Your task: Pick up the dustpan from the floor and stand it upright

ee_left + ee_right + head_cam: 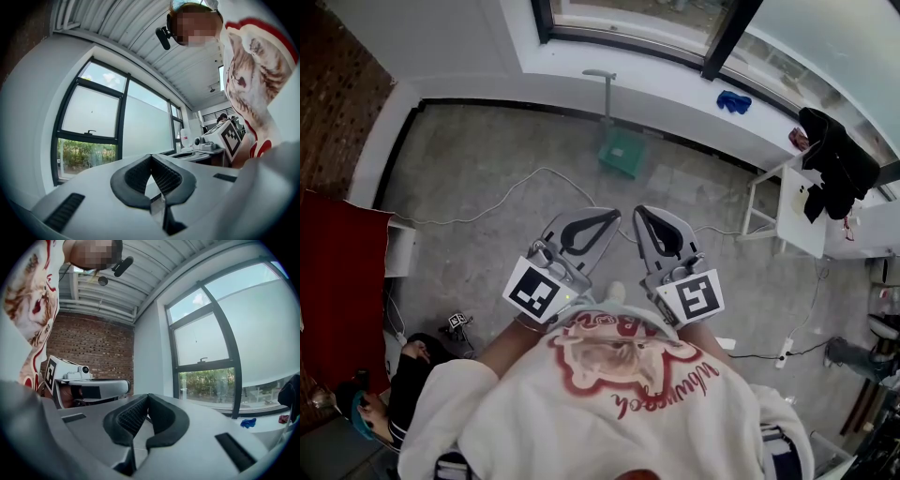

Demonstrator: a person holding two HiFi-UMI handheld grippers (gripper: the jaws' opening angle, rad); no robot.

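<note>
Grey concrete floor (pixel 478 169) fills the room, edged by a white sill wall (pixel 675 89) under a large dark-framed window, with a brick wall (pixel 337 75) at the left.

One dustpan (pixel 621 150) stands at the foot of that sill wall. Its pan is green and rests on the floor. Its single grey handle (pixel 606 98) rises upright beside the wall and ends in a short bent grip.

Well apart from it, close to the person's chest, are two grippers side by side. The left gripper (pixel 607 216) is clenched, its dark pads meeting at the tips with nothing between them, as the left gripper view (pixel 151 156) shows. The right gripper (pixel 641 214) is clenched too and holds nothing (pixel 146 395).

One white cable (pixel 487 211) trails across the floor between dustpan and grippers. One blue cloth (pixel 733 101) lies on the sill. At the right stands one white table (pixel 802 220) with a black garment (pixel 834 159) draped over it, and a power strip (pixel 785 352) lies on the floor. Another person (pixel 403 375) sits at the lower left.
</note>
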